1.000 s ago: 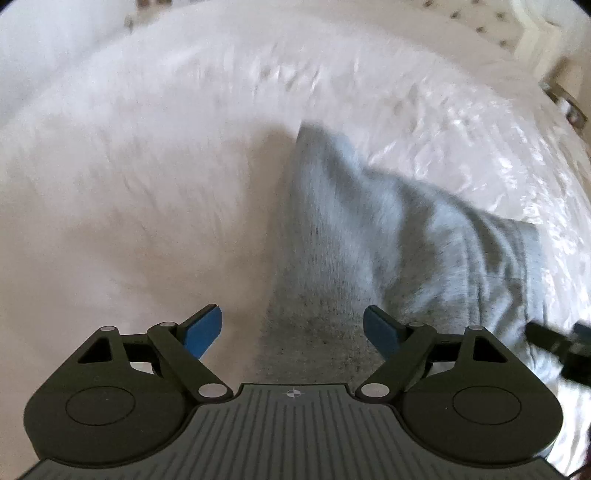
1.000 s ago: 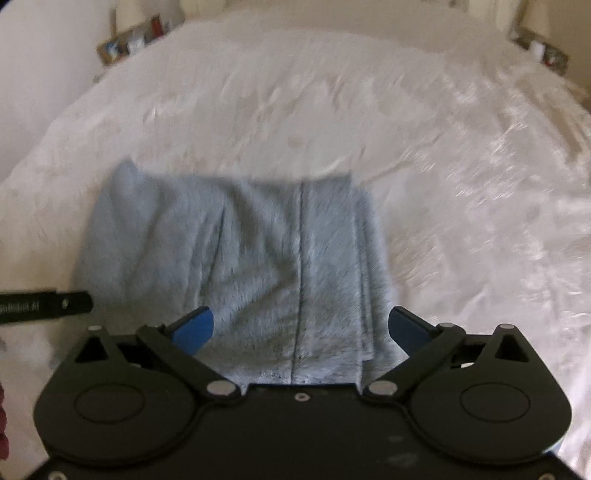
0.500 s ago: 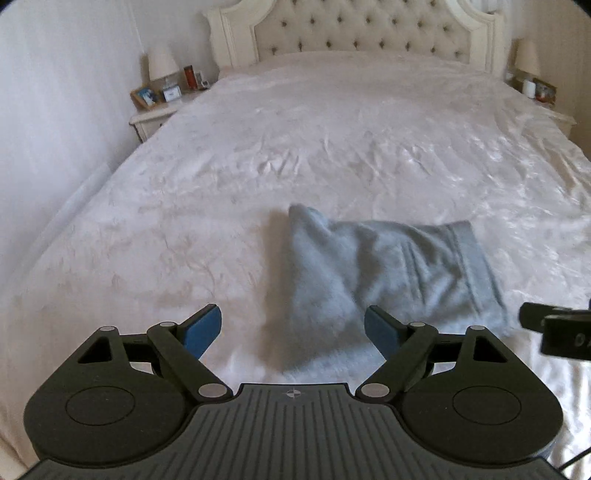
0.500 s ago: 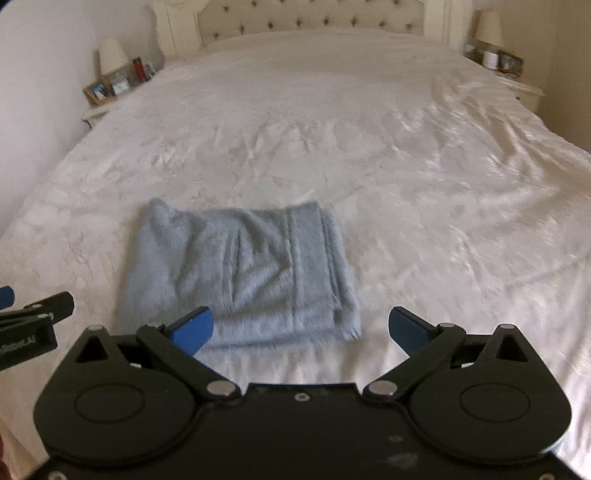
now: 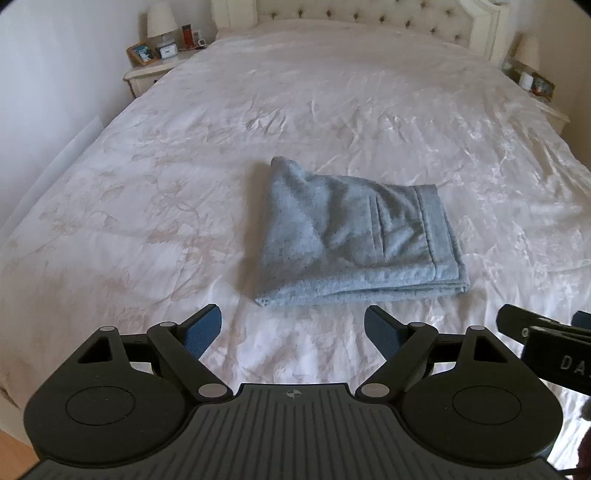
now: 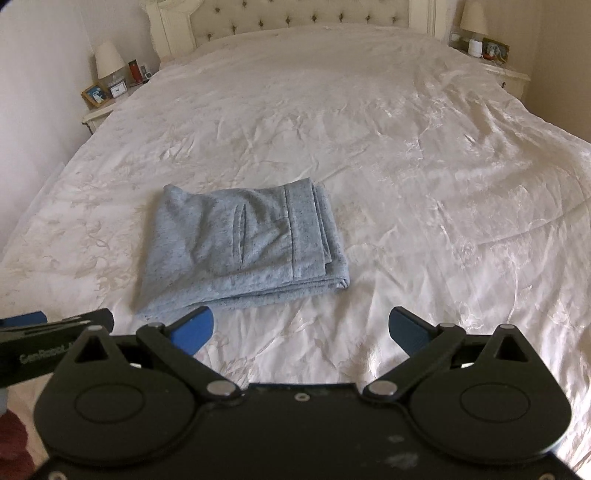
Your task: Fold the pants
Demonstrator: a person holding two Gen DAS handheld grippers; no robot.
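The light blue-grey pants (image 5: 351,236) lie folded into a flat rectangle on the white bedspread (image 5: 221,129), near its front edge. They also show in the right wrist view (image 6: 240,251), with the waistband and a pocket slit facing up. My left gripper (image 5: 293,330) is open and empty, held back above the bed's front edge, short of the pants. My right gripper (image 6: 301,330) is open and empty, also short of the pants and to their right. Neither gripper touches the cloth.
A tufted headboard (image 6: 295,14) stands at the far end. A nightstand (image 5: 155,70) with a lamp and photo frame is at the far left, another nightstand (image 6: 495,62) at the far right. A wall (image 5: 48,92) runs along the left side of the bed.
Both grippers have pulled back and up from the pants, which were close under the fingers one second ago and now lie farther ahead. The pants stay folded and still.
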